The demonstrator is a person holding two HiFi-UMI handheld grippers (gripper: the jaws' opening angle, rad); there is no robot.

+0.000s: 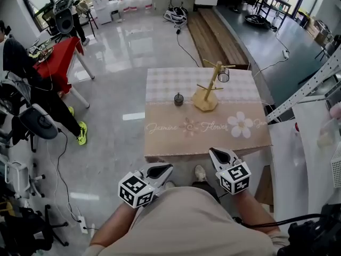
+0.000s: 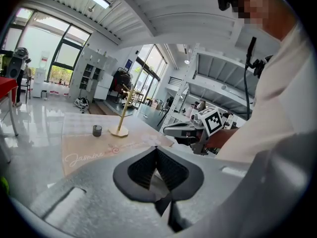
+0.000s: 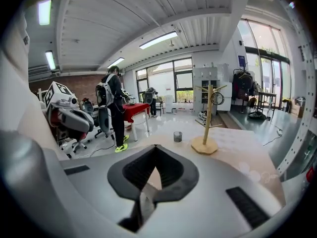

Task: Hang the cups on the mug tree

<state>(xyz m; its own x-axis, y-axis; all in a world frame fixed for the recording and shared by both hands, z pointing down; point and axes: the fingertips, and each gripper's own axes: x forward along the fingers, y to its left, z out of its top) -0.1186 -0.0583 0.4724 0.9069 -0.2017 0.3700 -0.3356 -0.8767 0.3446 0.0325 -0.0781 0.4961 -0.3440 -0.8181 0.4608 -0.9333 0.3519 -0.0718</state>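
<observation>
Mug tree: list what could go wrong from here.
1. The mug tree is slim, with one hung cup on one side; a bump while hooking could tip it.
2. The standing cup sits close to the tree's base; a shut right gripper would shove it, not grasp it.

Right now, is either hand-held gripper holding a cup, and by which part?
Nothing is held. The left hand-held gripper and the right hand-held gripper are both shut and empty.
</observation>
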